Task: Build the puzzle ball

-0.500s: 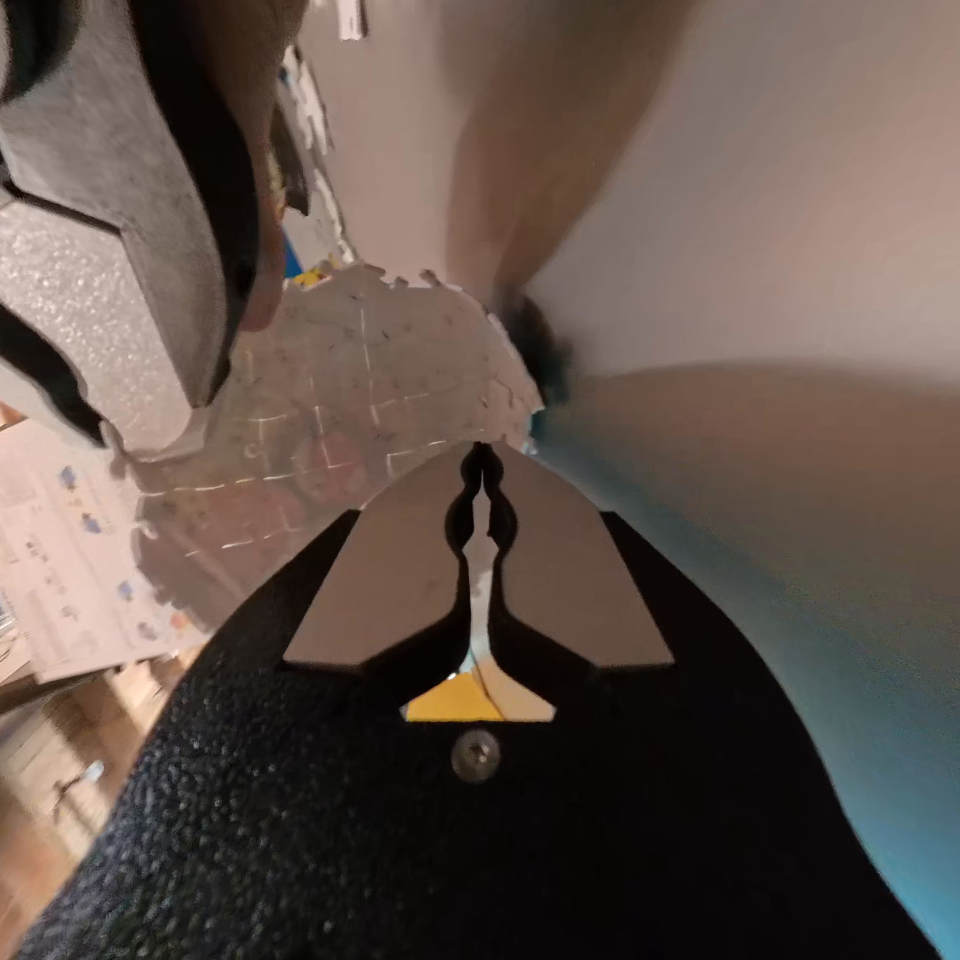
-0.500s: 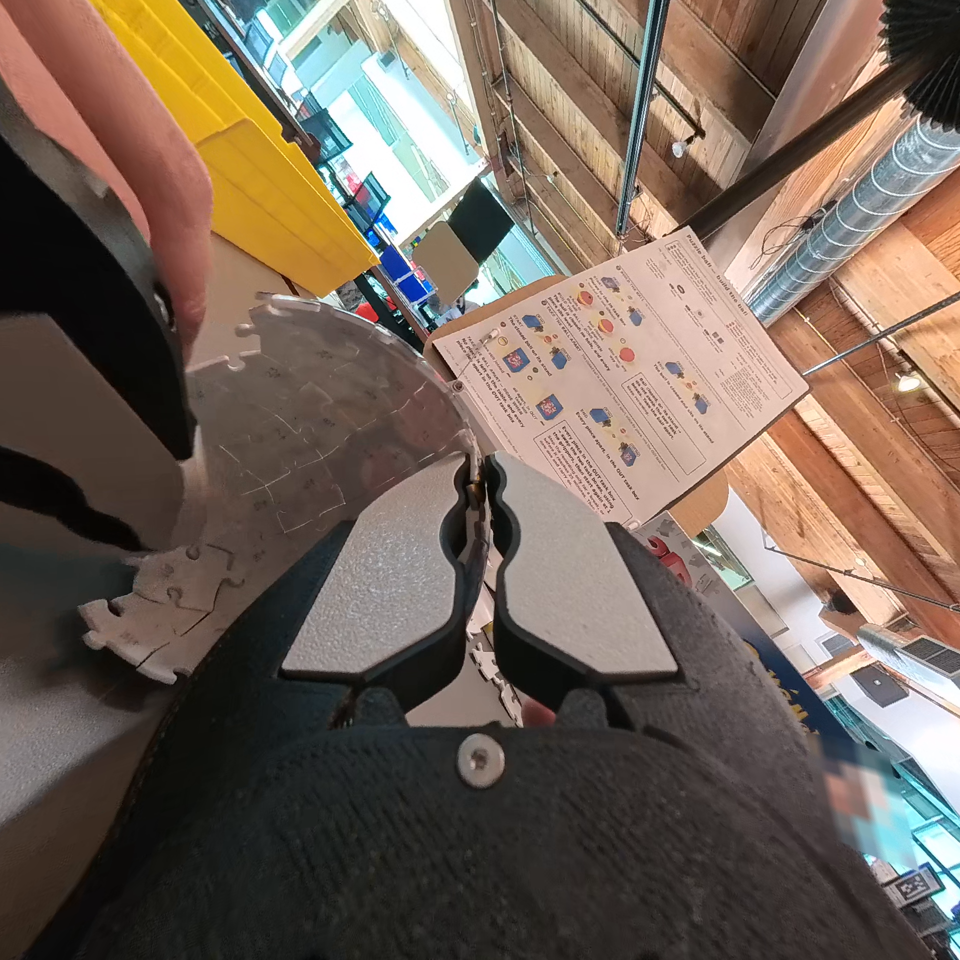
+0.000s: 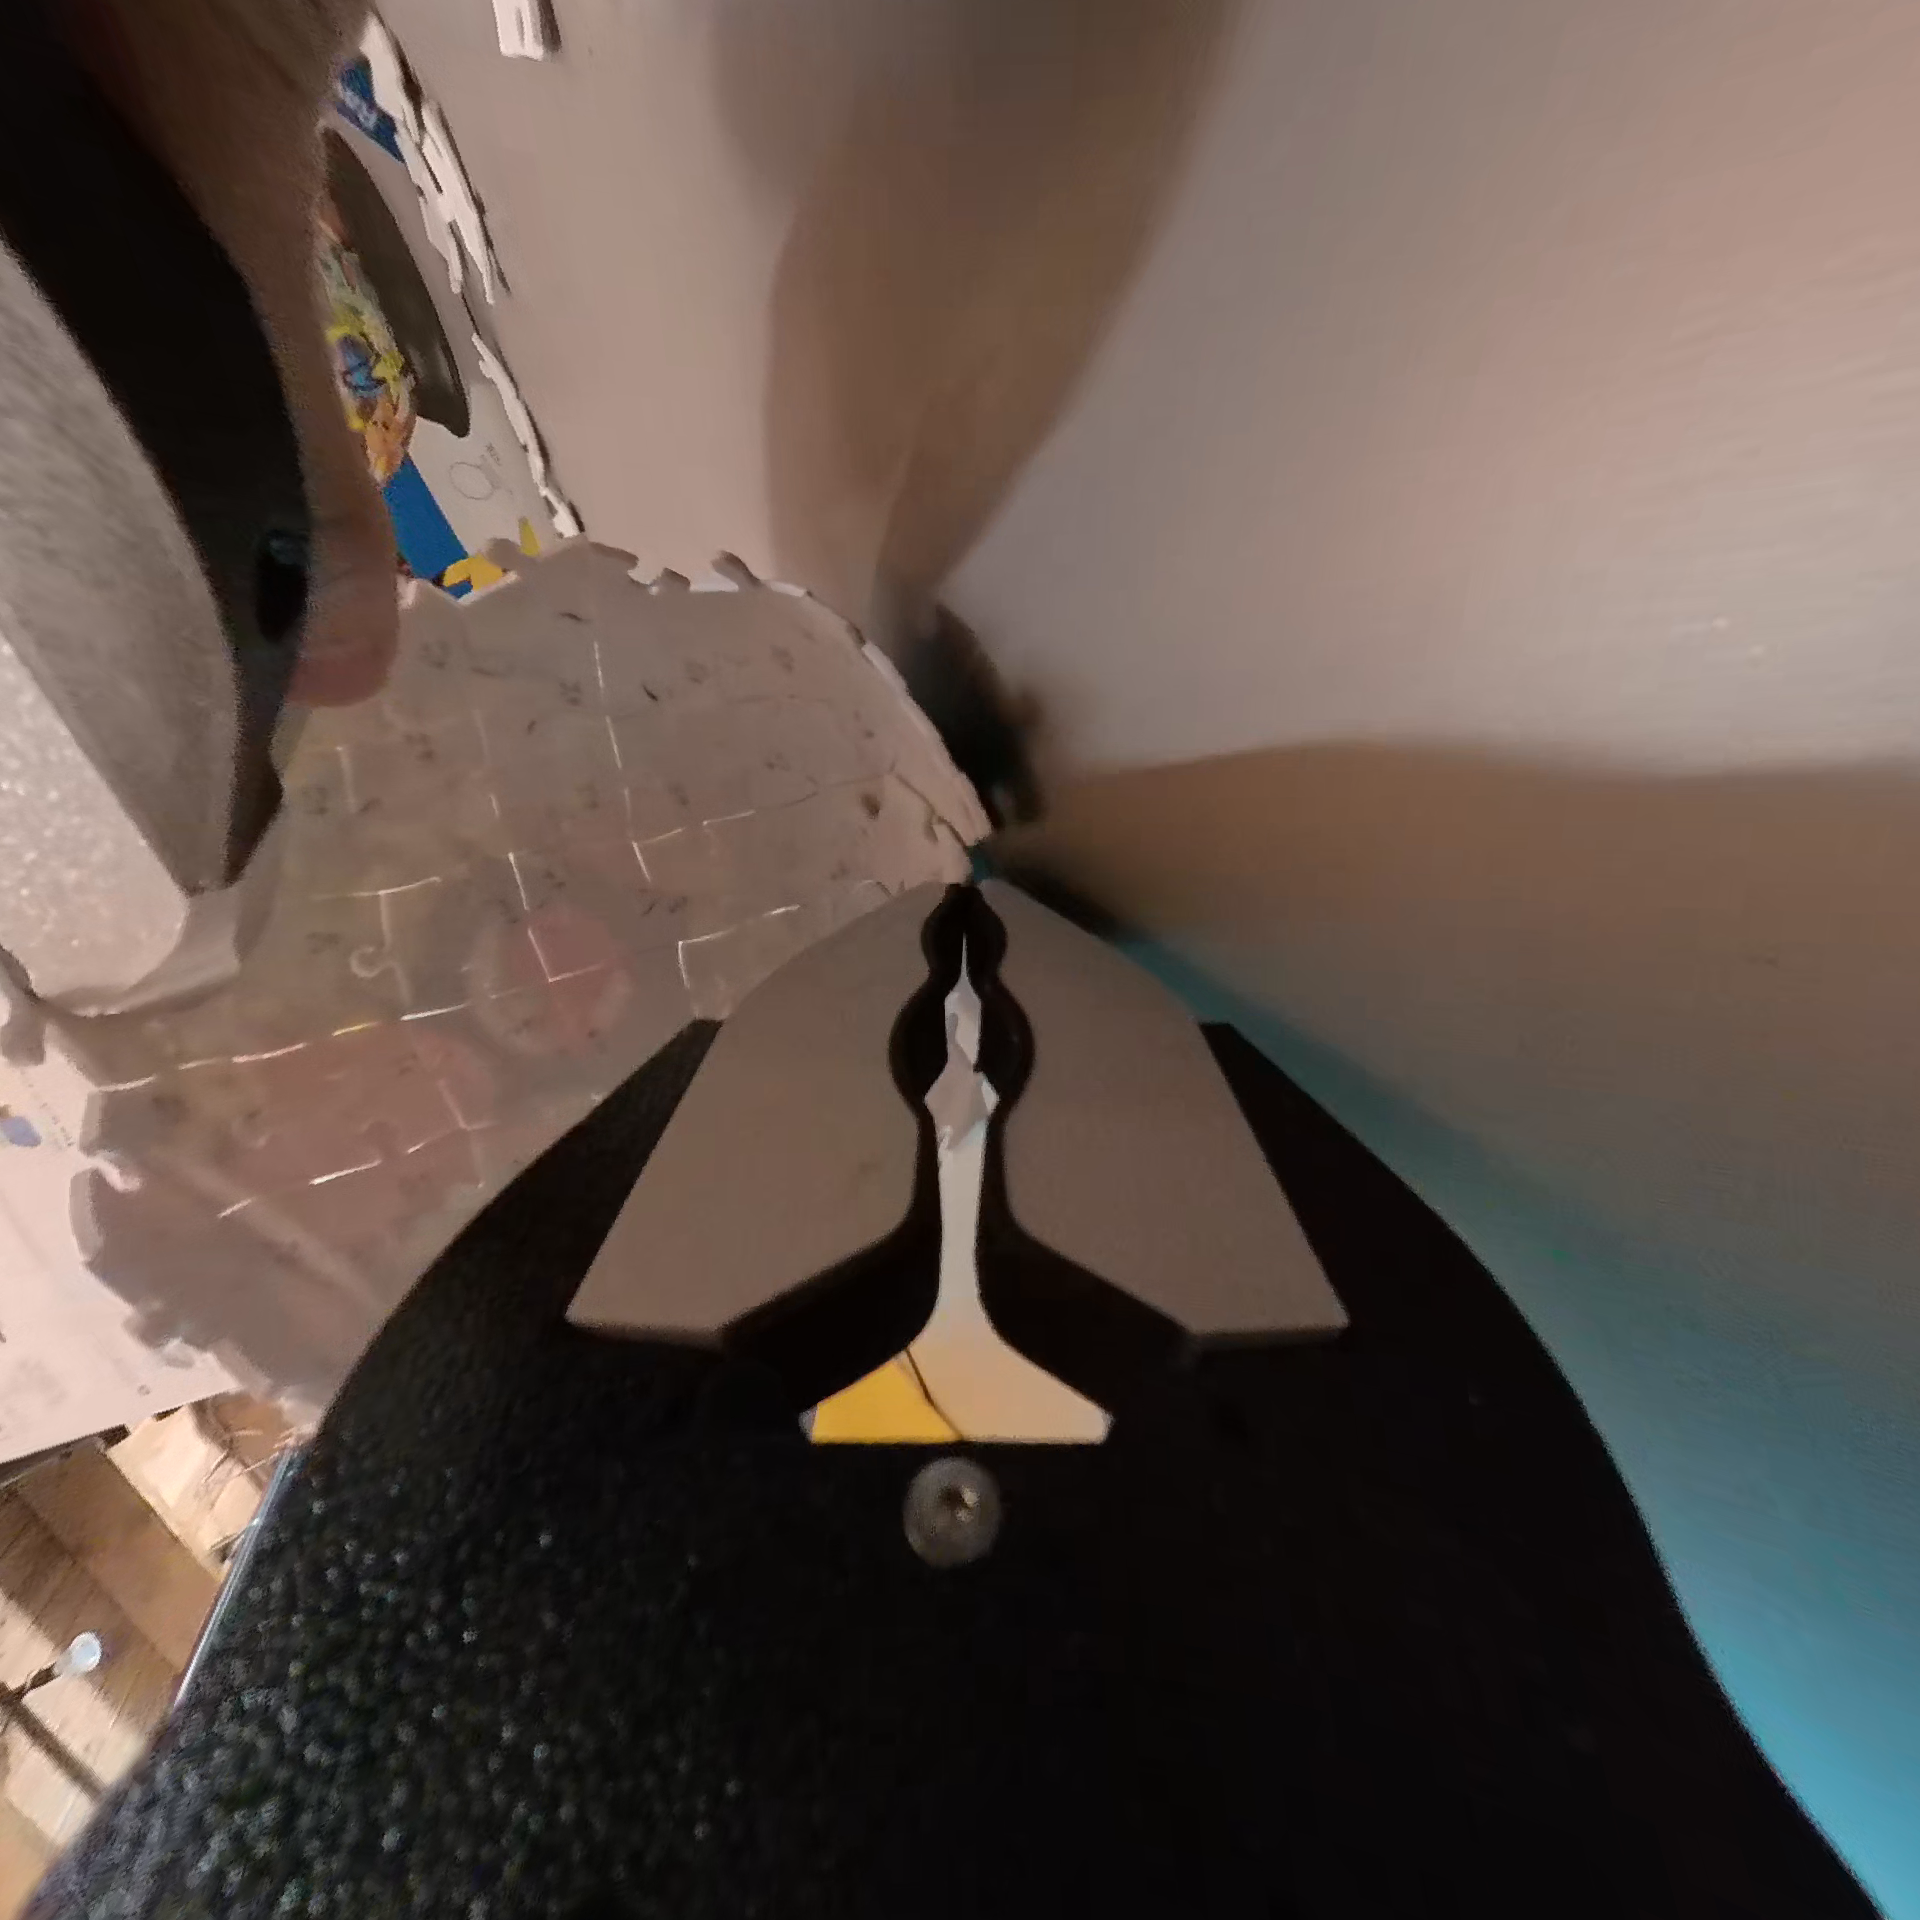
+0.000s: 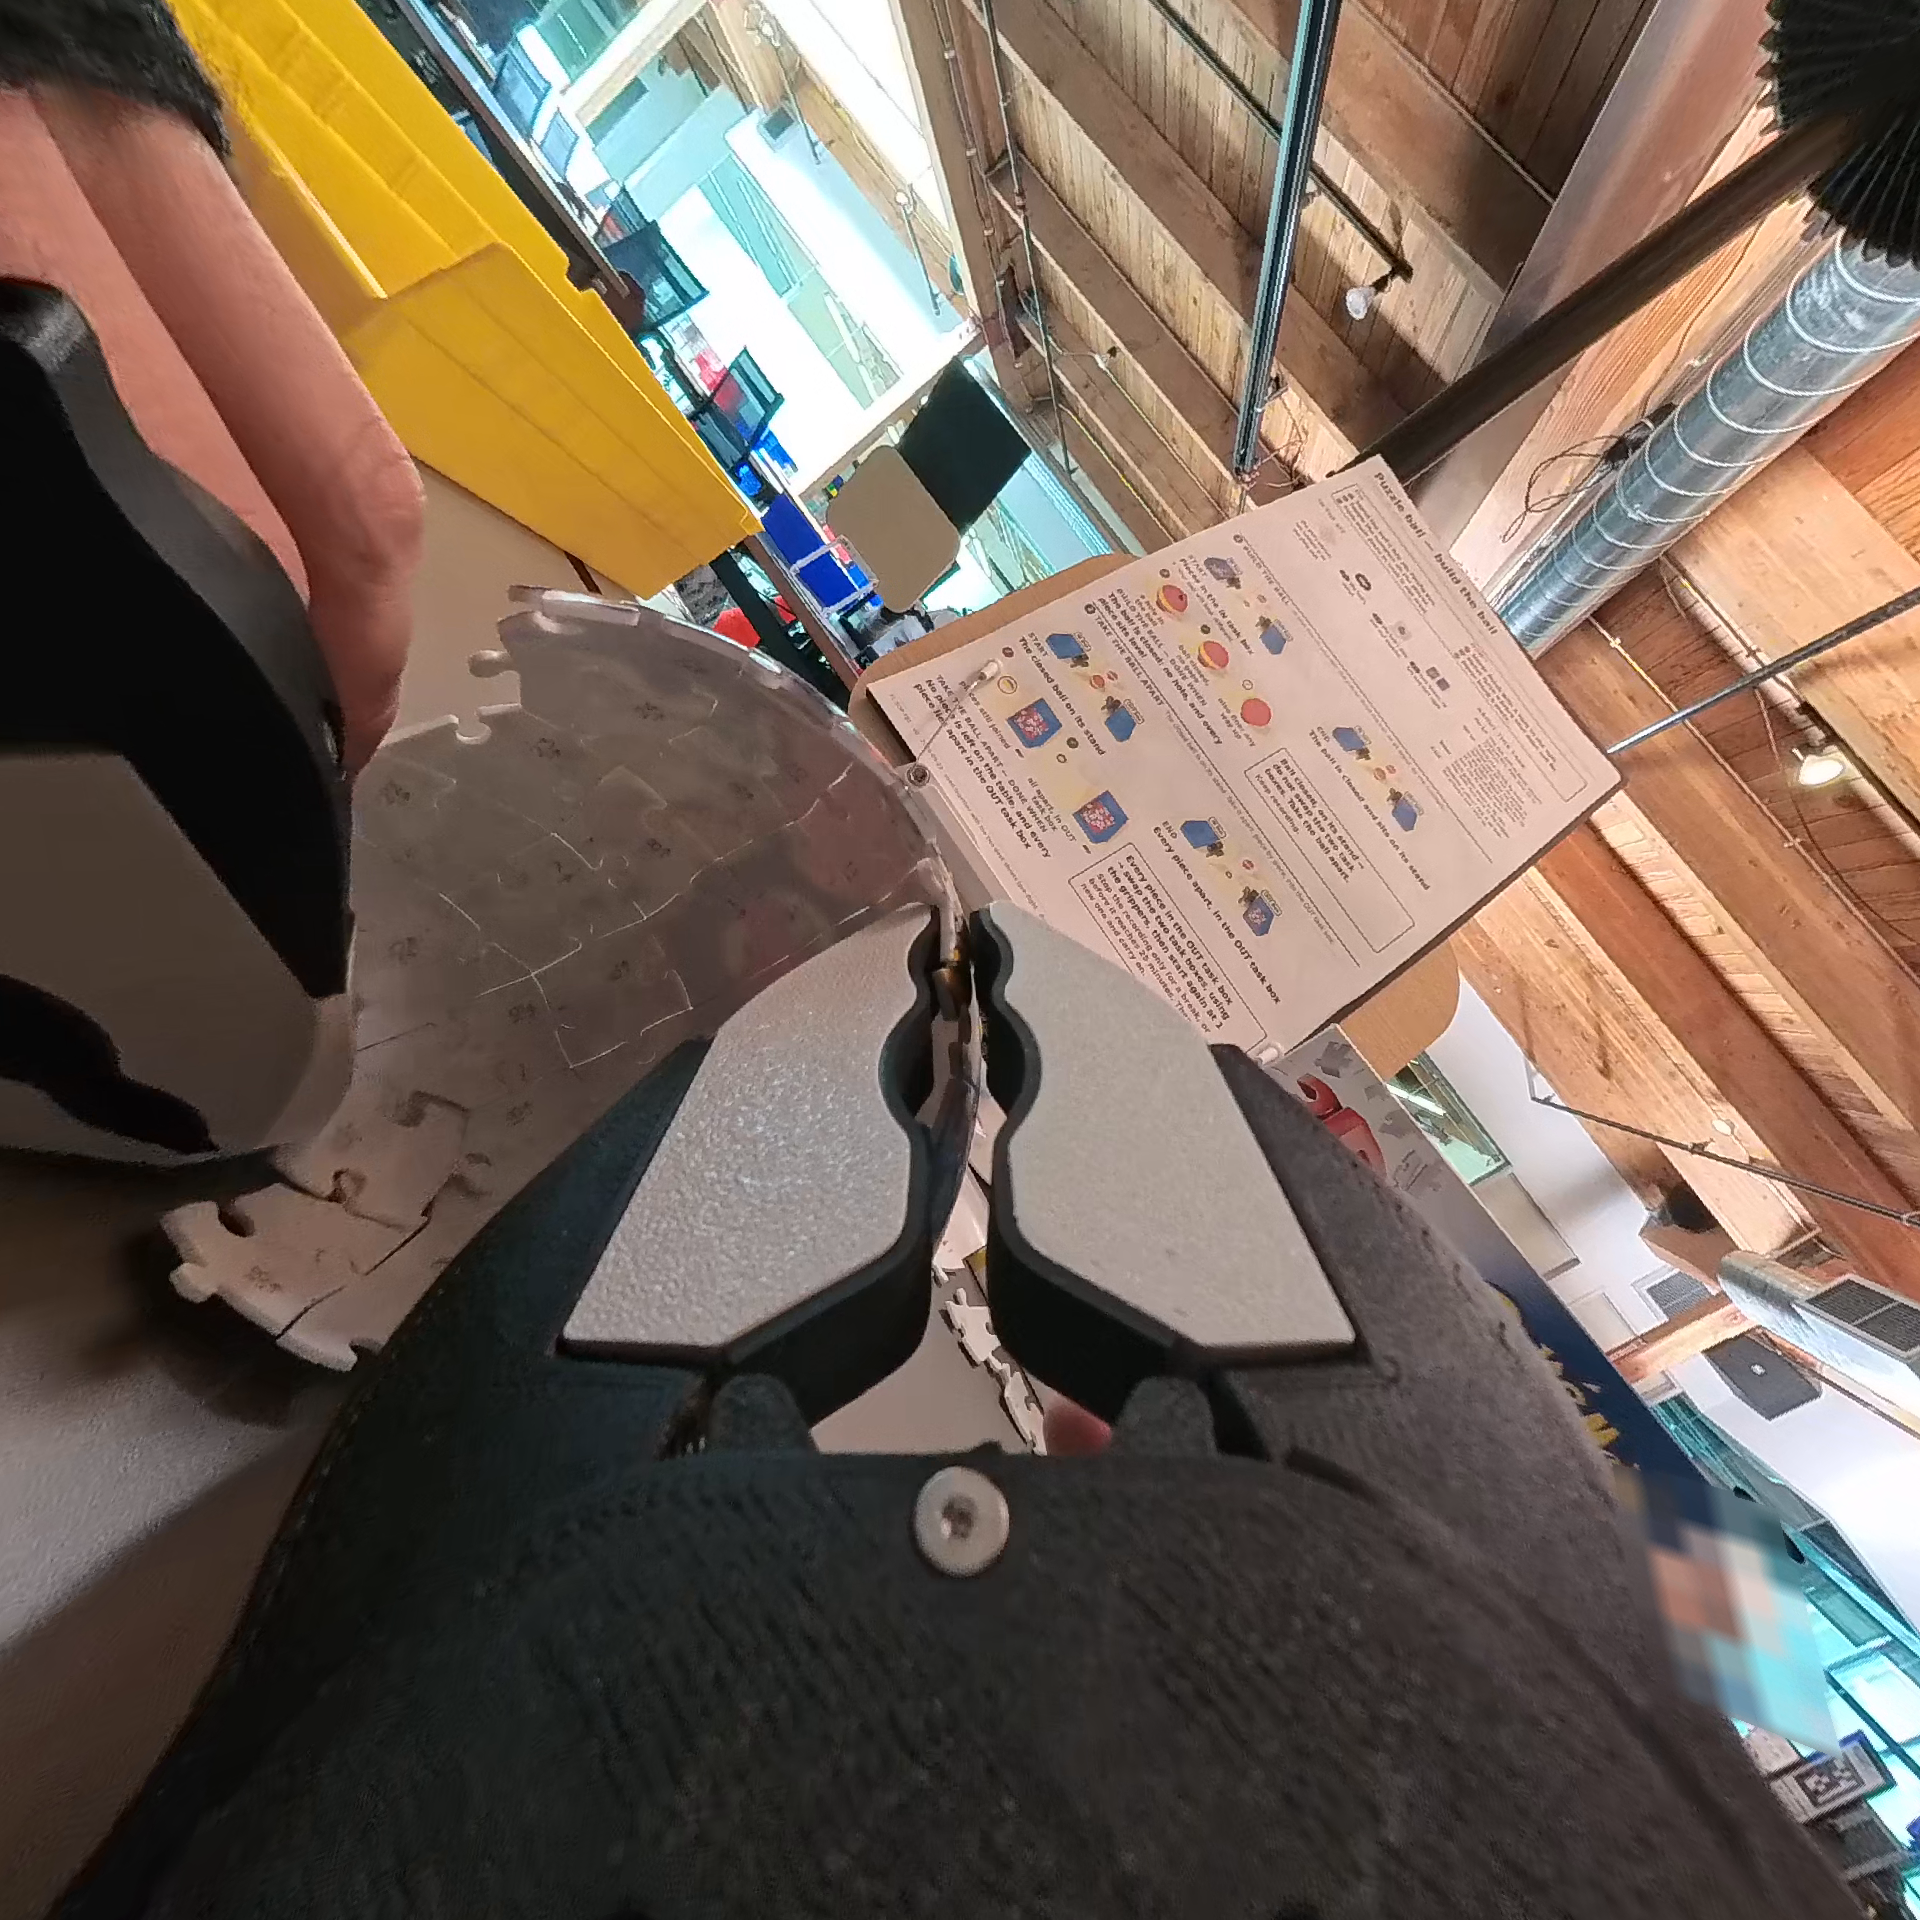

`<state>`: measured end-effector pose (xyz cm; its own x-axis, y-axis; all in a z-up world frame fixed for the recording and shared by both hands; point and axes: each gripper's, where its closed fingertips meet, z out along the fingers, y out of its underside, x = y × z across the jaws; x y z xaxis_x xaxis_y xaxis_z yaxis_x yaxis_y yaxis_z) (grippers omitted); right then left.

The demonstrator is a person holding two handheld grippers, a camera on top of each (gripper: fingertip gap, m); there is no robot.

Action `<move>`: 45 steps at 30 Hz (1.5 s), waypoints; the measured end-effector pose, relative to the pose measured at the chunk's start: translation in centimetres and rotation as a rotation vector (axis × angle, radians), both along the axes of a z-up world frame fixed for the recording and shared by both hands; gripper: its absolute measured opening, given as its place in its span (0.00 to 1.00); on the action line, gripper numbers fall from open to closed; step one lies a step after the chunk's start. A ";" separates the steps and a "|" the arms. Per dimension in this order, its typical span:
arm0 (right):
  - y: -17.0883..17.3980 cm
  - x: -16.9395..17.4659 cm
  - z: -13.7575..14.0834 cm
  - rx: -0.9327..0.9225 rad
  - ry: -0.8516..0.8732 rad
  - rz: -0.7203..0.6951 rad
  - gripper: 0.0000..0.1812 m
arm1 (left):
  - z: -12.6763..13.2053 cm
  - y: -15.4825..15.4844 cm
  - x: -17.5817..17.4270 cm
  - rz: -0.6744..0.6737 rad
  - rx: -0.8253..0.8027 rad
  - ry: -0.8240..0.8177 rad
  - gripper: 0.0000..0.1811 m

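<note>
Overhead, both black two-finger grippers pinch opposite edges of the curved grey half-shell of interlocked puzzle pieces point(image 4: 623, 852), the right gripper point(image 4: 961, 935) nearly closed on its rim near the printed instruction sheet point(image 4: 1247, 748), the left gripper point(image 3: 966, 904) likewise clamped on an edge.
</note>
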<state>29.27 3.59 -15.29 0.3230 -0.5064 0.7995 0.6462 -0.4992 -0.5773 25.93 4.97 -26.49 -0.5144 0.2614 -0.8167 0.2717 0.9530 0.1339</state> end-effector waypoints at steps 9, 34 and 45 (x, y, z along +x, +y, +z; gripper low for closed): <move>0.0 0.1 0.0 0.004 0.004 -0.003 0.03 | 0.7 -0.8 -0.3 0.037 -0.098 0.003 0.00; 0.0 0.0 0.0 0.027 0.012 0.005 0.03 | -0.3 1.5 2.3 0.336 -0.154 -0.051 0.00; -0.2 0.2 0.1 0.051 0.024 0.002 0.03 | -0.3 1.4 0.6 0.360 -0.294 0.015 0.05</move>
